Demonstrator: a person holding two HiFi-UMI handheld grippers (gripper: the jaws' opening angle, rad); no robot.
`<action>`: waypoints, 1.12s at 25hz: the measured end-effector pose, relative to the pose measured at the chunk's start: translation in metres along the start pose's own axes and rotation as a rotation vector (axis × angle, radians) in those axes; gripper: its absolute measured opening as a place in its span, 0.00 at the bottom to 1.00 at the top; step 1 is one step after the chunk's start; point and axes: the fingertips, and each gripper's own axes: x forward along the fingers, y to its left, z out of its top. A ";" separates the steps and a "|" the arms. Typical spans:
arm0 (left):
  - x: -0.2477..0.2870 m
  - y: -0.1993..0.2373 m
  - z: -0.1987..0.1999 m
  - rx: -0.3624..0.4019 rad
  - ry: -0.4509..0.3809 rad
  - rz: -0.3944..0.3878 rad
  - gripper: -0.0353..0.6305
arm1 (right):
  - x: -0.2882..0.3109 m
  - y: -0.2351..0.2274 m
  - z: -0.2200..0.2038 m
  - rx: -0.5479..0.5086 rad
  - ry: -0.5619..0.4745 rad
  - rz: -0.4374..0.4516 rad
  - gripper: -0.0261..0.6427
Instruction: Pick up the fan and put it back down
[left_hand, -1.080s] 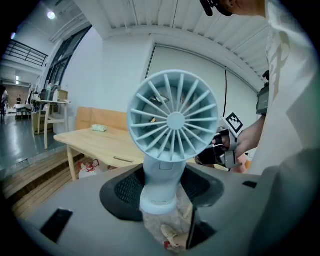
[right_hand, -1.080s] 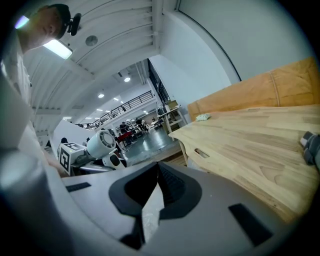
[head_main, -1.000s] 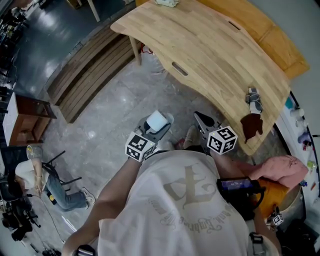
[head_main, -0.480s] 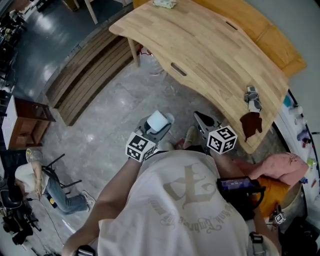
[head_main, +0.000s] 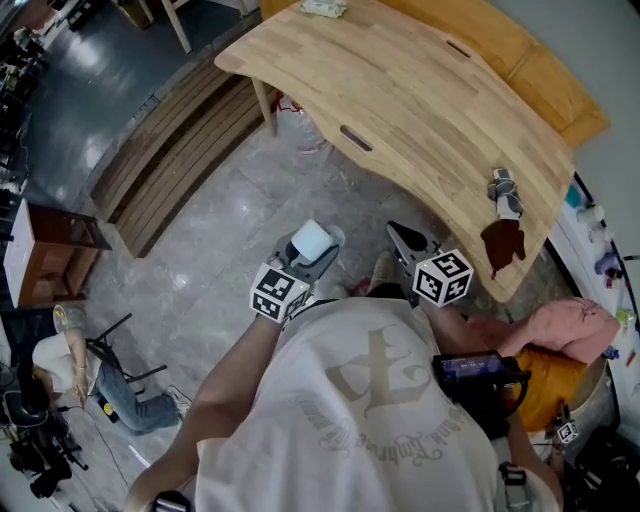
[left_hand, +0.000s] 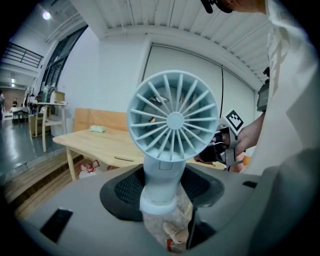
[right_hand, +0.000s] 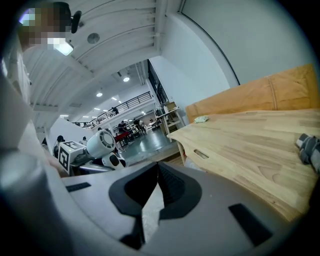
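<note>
A pale blue hand fan with a round grille stands upright between the jaws of my left gripper, which is shut on its handle. It is held in the air over the stone floor, short of the table. From the head view the fan shows as a white round top in front of the left gripper. My right gripper is beside it, shut, its pads meeting at the tip with nothing between them. In the head view the right gripper points toward the wooden table.
On the table's right end lie a grey and white object and a dark brown patch; a small green thing lies at the far end. A slatted wooden bench stands left. A person sits at lower left.
</note>
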 end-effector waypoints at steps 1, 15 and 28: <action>0.000 0.001 0.000 0.001 0.001 -0.001 0.41 | 0.000 0.000 0.000 0.000 0.001 -0.002 0.06; 0.034 0.017 0.009 0.010 0.021 -0.013 0.41 | 0.002 -0.031 -0.003 0.040 0.005 -0.026 0.06; 0.098 0.044 0.037 0.009 0.034 -0.005 0.41 | 0.010 -0.094 0.023 0.061 0.005 -0.036 0.06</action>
